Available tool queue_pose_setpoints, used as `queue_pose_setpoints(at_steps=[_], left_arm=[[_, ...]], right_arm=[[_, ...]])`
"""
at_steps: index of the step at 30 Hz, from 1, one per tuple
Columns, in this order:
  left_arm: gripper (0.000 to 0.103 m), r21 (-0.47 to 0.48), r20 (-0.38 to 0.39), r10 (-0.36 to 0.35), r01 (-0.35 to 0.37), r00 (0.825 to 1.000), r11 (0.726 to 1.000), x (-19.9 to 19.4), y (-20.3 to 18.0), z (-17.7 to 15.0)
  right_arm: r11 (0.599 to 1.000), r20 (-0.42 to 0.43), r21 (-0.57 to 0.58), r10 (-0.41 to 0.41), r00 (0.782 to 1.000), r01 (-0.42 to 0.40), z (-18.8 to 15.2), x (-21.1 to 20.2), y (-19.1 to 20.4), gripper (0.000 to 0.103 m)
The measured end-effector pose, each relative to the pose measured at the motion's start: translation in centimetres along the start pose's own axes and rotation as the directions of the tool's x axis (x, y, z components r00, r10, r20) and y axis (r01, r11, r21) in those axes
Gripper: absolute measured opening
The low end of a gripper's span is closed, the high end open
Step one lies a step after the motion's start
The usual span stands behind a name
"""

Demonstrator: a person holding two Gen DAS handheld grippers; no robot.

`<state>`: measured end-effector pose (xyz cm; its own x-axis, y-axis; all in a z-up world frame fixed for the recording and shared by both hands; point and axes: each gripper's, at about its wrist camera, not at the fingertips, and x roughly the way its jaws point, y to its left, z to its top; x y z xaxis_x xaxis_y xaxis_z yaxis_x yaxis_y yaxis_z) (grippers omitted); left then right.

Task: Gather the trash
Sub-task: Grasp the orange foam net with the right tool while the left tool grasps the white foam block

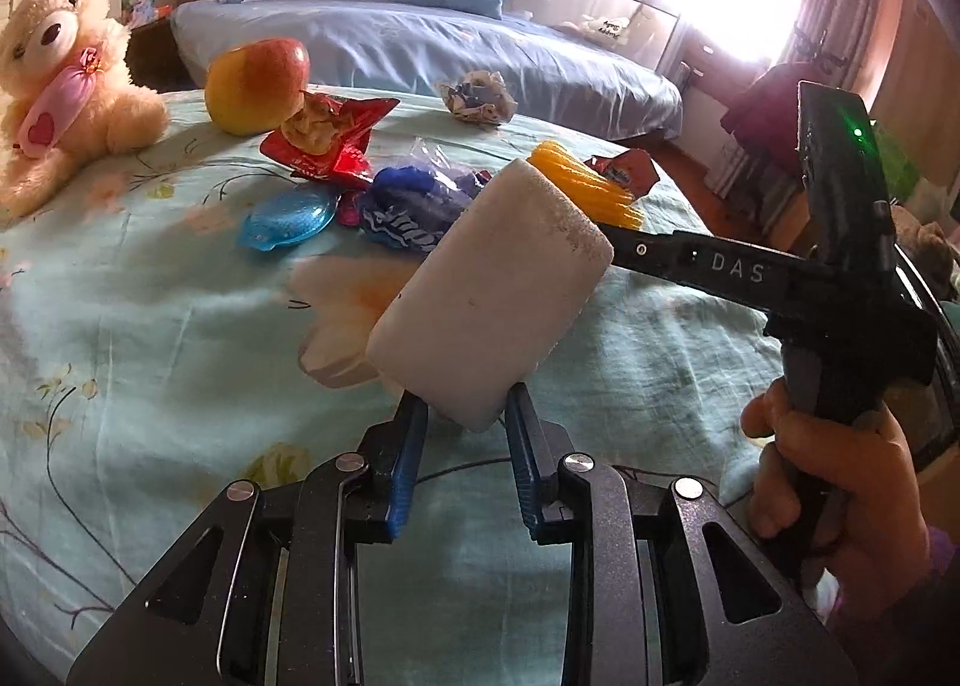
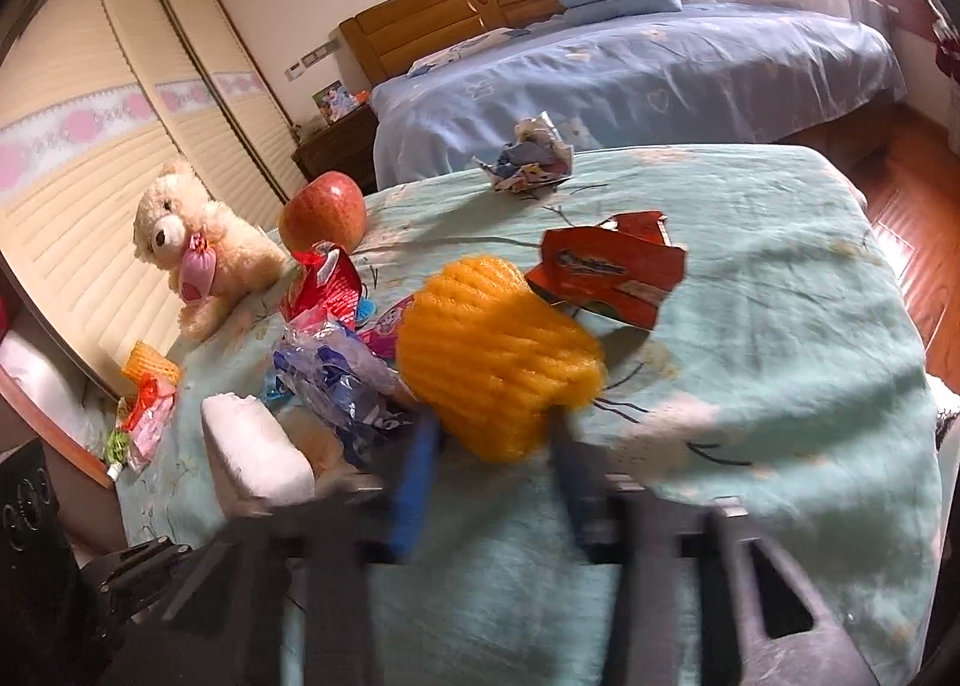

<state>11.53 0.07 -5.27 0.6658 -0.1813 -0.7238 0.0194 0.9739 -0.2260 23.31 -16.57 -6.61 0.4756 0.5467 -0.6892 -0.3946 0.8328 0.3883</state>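
Note:
My left gripper (image 1: 465,416) is shut on a white foam block (image 1: 489,296), held above the teal bedspread (image 1: 150,356); the block also shows in the right wrist view (image 2: 255,455). My right gripper (image 2: 489,434) is shut on a yellow foam fruit net (image 2: 498,353), whose tip shows behind the block in the left wrist view (image 1: 585,176). Wrappers lie ahead: a red one (image 1: 327,137), a blue foil lid (image 1: 288,218), a blue plastic bag (image 1: 414,206), an orange-red packet (image 2: 609,269) and a crumpled paper ball (image 1: 477,98).
An apple (image 1: 258,86) and a teddy bear (image 1: 66,80) sit at the bedspread's far left. More wrappers and another yellow net (image 2: 150,365) lie at the left edge. A second bed (image 1: 420,44) stands beyond. Wooden floor (image 2: 918,224) lies to the right.

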Motion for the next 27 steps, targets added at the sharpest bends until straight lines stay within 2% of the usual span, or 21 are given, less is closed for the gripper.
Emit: queue_pose_setpoints(at_steps=[2,10,27], left_arm=[[0.026,-0.001,0.002,-0.003,0.003,1.0,1.0,-0.2,0.0,-0.1],[0.026,0.024,0.006,-0.038,0.038,0.999,0.999,-0.6,-1.6,-0.4],[0.026,0.145,-0.022,-0.119,0.121,0.993,0.982,-0.6,-8.2,-1.4]], right_arm=[[1.0,0.002,-0.013,0.0,1.0,0.0,-0.2,-0.1,0.3,0.017],[1.0,0.042,0.014,-0.005,0.999,0.004,-1.9,-3.1,-0.3,0.016],[0.986,0.15,0.136,-0.119,0.981,0.099,-7.0,-12.2,-4.6,0.016]])
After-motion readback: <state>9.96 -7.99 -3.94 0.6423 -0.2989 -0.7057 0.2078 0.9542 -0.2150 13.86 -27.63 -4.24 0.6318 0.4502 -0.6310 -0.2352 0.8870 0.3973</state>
